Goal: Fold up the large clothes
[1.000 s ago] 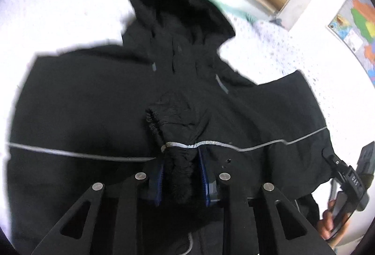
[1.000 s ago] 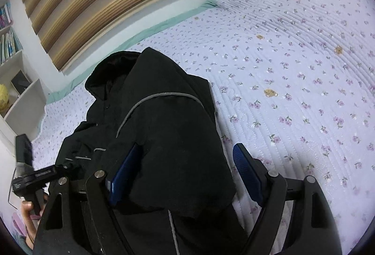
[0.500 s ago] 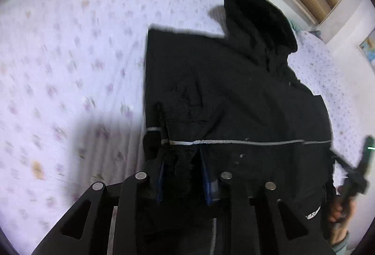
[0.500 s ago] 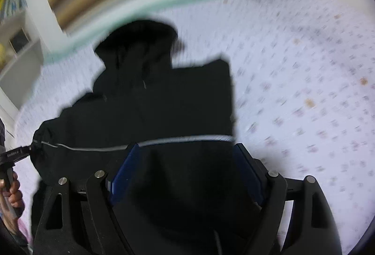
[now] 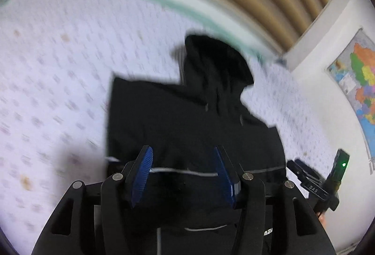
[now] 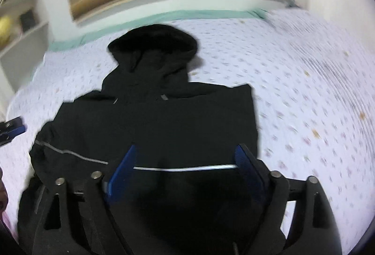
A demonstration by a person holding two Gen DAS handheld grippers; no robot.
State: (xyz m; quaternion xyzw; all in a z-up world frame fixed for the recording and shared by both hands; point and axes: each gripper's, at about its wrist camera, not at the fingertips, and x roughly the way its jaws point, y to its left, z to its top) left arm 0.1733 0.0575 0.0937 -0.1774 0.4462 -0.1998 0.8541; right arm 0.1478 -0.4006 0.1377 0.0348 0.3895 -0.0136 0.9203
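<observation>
Jaws of my left hand-held gripper [image 5: 182, 170] have just been opening, nothing pinched; my right hand-held gripper [image 6: 185, 170] gapes empty over the black hooded jacket [image 6: 164, 119] on the flowered lilac bed quilt [image 6: 304, 95]

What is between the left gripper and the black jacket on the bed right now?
Nothing visible. The left gripper has just opened its jaws, and only the black jacket shows in the gap between them, lying on the floral bedspread.

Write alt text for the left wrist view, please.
A black hooded jacket lies on a floral bedspread, sleeves folded in, hood pointing away. The left gripper hangs over its near part, jaws apart after just opening, gripping nothing. The right gripper shows at right.
</observation>
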